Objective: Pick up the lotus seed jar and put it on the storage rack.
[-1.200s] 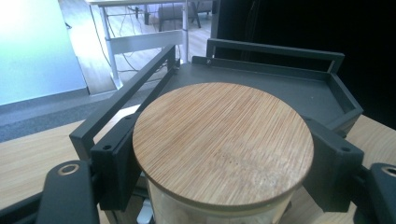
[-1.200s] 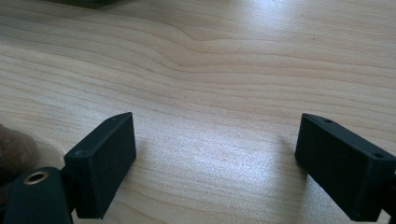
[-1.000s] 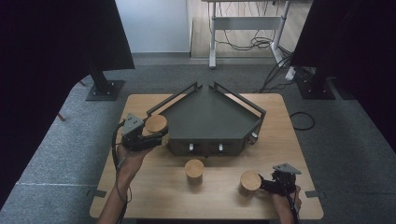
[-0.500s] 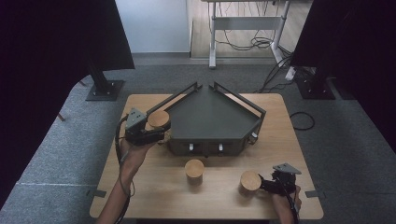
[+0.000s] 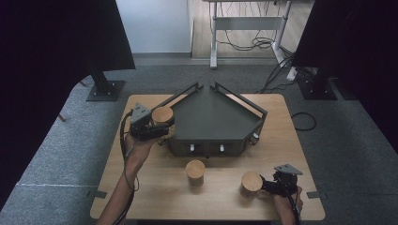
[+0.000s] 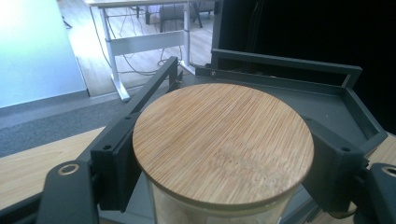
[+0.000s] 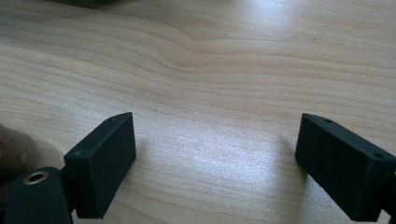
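While the left gripper (image 5: 157, 125) fingers clench one jar (image 6: 223, 140) beside the tray (image 5: 213, 117), none sits inside. Two jars (image 5: 195, 168) wait on the bench (image 5: 155, 187); right gripper (image 5: 277, 183) fingers are released.

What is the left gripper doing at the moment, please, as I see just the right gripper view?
Observer: The left gripper is shut on a wooden-lidded jar at the left rail of the dark tray.
Operator: Are there other jars?
Observer: Two stand on the table; the middle jar is in front of the tray.
Operator: And the other?
Observer: The near jar stands just beside your open right gripper.
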`<move>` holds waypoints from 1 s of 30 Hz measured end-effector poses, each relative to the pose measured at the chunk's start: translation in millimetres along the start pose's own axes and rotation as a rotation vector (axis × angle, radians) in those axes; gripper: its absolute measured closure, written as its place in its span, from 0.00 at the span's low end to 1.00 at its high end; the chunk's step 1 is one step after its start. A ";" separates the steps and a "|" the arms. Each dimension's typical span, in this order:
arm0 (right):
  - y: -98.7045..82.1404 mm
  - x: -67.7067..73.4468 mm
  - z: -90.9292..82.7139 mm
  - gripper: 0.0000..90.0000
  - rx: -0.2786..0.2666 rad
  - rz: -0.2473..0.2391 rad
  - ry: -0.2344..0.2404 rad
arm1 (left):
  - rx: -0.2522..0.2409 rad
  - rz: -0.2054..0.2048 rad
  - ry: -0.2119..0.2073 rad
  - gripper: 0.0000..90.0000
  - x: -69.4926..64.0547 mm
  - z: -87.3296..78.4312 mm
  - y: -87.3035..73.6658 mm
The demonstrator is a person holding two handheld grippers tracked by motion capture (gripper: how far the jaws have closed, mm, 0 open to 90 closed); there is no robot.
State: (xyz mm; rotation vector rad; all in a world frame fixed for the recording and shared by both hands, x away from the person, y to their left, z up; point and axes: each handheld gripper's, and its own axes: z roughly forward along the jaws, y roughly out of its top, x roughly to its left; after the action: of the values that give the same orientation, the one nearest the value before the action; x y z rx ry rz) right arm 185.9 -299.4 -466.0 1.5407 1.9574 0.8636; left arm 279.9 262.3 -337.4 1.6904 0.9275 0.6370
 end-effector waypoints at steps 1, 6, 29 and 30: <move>0.0 0.0 0.0 0.13 0.000 0.000 0.000 | 0.001 0.002 0.001 0.26 -0.5 1.4 0.6; 0.1 0.0 0.0 0.13 0.000 0.000 0.000 | 0.003 0.006 0.002 0.26 -1.3 8.9 3.2; 0.3 -0.5 0.1 0.13 0.001 -0.002 0.002 | 0.011 0.033 0.015 0.26 0.1 36.8 8.5; 0.3 -0.5 0.1 0.13 0.001 -0.002 0.002 | 0.013 0.036 0.018 0.26 0.0 38.0 9.1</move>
State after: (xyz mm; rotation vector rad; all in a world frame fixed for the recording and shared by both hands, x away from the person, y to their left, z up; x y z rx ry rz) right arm 186.2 -299.8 -465.8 1.5389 1.9607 0.8639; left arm 312.3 240.5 -340.2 1.7193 0.9172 0.6725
